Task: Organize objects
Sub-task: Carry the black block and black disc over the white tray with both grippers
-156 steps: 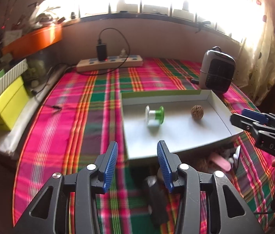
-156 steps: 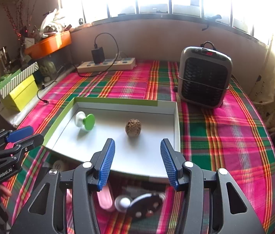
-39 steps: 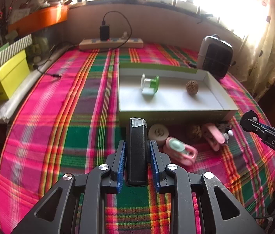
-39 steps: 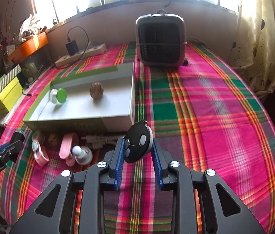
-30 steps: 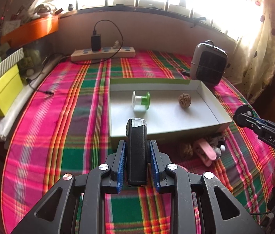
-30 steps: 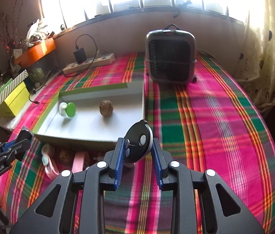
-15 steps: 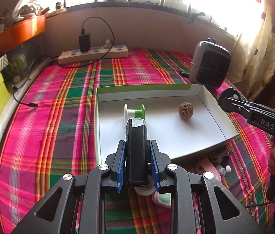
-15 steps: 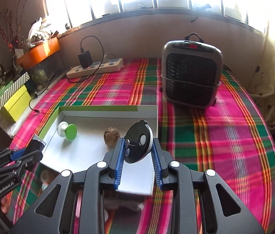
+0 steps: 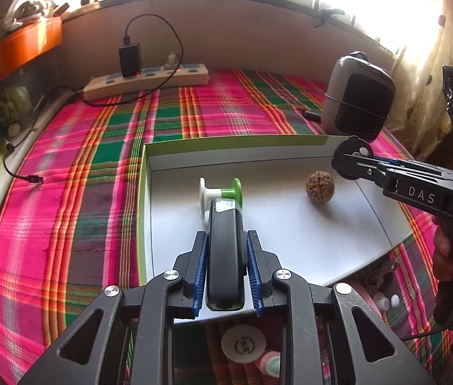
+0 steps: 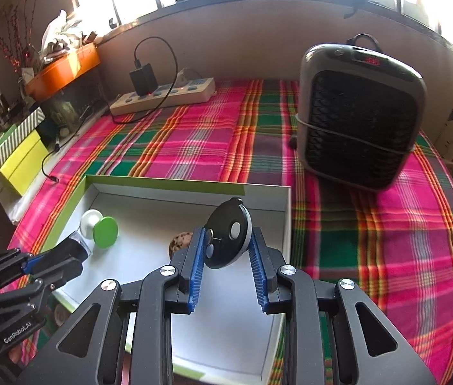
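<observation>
My left gripper [image 9: 226, 240] is shut on a black oblong device [image 9: 225, 256] and holds it over the near left part of the white tray [image 9: 290, 243]. A green and white spool [image 9: 221, 191] and a walnut [image 9: 320, 186] lie in the tray. My right gripper [image 10: 226, 240] is shut on a black round disc [image 10: 228, 235] over the tray's right part [image 10: 226, 320]; the walnut [image 10: 179, 240] is partly hidden behind its left finger. The right gripper also shows in the left wrist view [image 9: 351, 160], and the left gripper shows in the right wrist view [image 10: 65, 253].
A grey heater [image 10: 358, 122] stands behind the tray on the right. A power strip [image 9: 149, 77] with a charger lies at the back wall. A white round item [image 9: 243, 343] and pink items [image 9: 269, 364] lie on the plaid cloth in front of the tray.
Both grippers took hold of their objects from the cloth in front of the tray, lifted them and moved forward over the tray. In the last half second both moved further in.
</observation>
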Tool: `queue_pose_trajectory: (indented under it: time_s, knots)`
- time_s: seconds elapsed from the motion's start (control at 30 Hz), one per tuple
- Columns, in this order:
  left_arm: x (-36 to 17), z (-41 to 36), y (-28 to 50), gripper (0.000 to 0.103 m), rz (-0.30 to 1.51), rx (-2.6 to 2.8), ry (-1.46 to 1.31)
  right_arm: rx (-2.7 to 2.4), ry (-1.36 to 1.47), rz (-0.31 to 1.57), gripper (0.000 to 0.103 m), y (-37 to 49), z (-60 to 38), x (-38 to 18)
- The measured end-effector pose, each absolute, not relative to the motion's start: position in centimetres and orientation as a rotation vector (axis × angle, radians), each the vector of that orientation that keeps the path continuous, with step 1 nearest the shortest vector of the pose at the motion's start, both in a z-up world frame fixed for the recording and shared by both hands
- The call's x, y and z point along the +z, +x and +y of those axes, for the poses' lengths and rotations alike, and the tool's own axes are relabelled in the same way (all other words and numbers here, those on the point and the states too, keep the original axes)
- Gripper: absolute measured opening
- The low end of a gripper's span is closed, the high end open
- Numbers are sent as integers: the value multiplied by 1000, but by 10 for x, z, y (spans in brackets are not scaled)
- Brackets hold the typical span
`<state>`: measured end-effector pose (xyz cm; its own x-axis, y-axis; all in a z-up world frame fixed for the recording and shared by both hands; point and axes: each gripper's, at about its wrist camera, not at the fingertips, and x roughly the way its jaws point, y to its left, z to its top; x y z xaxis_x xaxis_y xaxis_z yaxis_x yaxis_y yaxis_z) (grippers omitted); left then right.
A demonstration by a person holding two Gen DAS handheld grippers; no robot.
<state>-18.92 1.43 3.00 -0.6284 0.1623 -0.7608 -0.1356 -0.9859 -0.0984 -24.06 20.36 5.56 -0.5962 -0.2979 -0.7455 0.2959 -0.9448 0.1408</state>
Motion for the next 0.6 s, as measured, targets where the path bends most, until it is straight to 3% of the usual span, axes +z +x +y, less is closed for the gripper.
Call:
queue_pose_trajectory:
  time_s: [0.6]
  knots:
    - [18, 16, -205, 21, -37, 2681, -1300, -2515, 1243, 13, 29, -260, 197, 40]
